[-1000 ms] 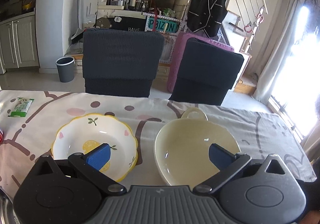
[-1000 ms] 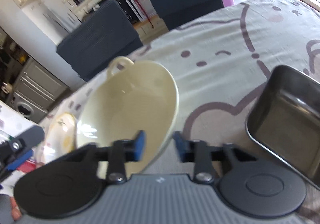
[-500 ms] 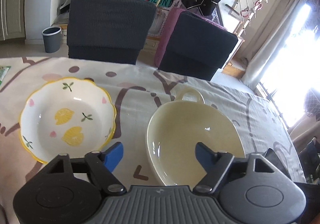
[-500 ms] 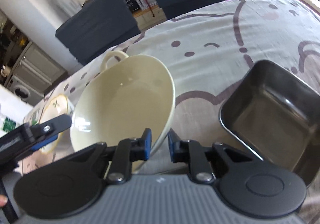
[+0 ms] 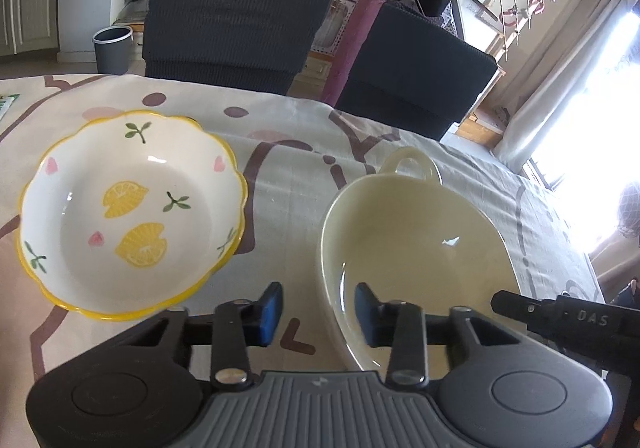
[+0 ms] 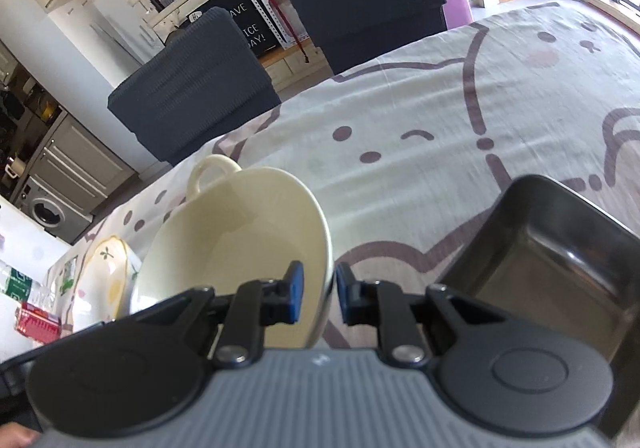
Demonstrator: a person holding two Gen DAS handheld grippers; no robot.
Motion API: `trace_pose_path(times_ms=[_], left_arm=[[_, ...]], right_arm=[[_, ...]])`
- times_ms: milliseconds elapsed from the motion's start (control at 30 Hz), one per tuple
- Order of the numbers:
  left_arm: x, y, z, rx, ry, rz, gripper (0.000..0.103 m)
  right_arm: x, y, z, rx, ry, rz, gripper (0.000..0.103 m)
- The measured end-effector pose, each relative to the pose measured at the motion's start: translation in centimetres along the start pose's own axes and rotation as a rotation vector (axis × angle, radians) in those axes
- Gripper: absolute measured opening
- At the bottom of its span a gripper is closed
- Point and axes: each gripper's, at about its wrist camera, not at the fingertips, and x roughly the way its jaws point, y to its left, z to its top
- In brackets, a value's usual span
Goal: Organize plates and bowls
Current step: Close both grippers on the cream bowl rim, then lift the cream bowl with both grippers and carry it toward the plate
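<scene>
A cream bowl (image 5: 416, 236) with a loop handle sits tilted on the patterned tablecloth; it also shows in the right wrist view (image 6: 240, 236). My right gripper (image 6: 319, 298) is shut on the cream bowl's near rim. My left gripper (image 5: 318, 312) is partly closed, its jaws straddling the bowl's left rim, one pad outside and one inside; I cannot tell if they touch it. A white bowl (image 5: 128, 212) with lemons and a yellow rim sits to the left, also in the right wrist view (image 6: 108, 272).
A dark metal rectangular tray (image 6: 548, 268) lies right of the cream bowl. Two dark chairs (image 5: 236, 16) stand at the table's far edge. Packets and a bottle (image 6: 28, 308) lie at the far left. The right gripper's body (image 5: 568, 318) shows in the left wrist view.
My left gripper's jaws have narrowed and shifted right onto the cream bowl's rim. My right gripper has closed on the bowl's rim, and the bowl is tilted.
</scene>
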Motion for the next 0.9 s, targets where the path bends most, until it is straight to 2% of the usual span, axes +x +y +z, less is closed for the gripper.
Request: trace_pose_path(times_ms=[100, 133, 233, 567, 600, 633, 667, 767, 900], left_arm=[[0.4, -0.1, 0.1, 0.01, 0.006, 0.007, 0.023], [0.5, -0.1, 0.1, 0.007, 0.005, 0.004, 0.023], [0.7, 0.1, 0.2, 0.001, 0.002, 0.0, 0.022], [2.0, 0.7, 0.3, -0.041, 0.018, -0.024, 0.023], [2.0, 0.9, 0.3, -0.054, 0.02, -0.028, 0.021], [2.0, 0.9, 0.3, -0.055, 0.019, -0.039, 0.016], [2.0, 0.8, 0.3, -0.044, 0.01, -0.053, 0.013], [1.8, -0.5, 0.1, 0.038, -0.008, -0.003, 0.012], [1.4, -0.7, 0.1, 0.051, -0.019, 0.006, 0.012]], right_arm=[[0.6, 0.3, -0.2, -0.03, 0.002, -0.025, 0.023], [0.8, 0.2, -0.1, -0.023, 0.01, -0.012, 0.023], [1.2, 0.0, 0.0, -0.007, 0.018, -0.007, 0.012], [2.1, 0.7, 0.3, -0.096, 0.024, -0.028, 0.011], [2.2, 0.9, 0.3, -0.104, 0.025, -0.031, 0.011], [2.2, 0.9, 0.3, -0.115, 0.023, -0.034, 0.012], [2.2, 1.0, 0.2, -0.126, 0.021, -0.035, 0.012], [2.1, 1.3, 0.0, -0.158, 0.013, -0.043, 0.011], [2.0, 1.3, -0.2, -0.168, 0.009, -0.051, 0.011]])
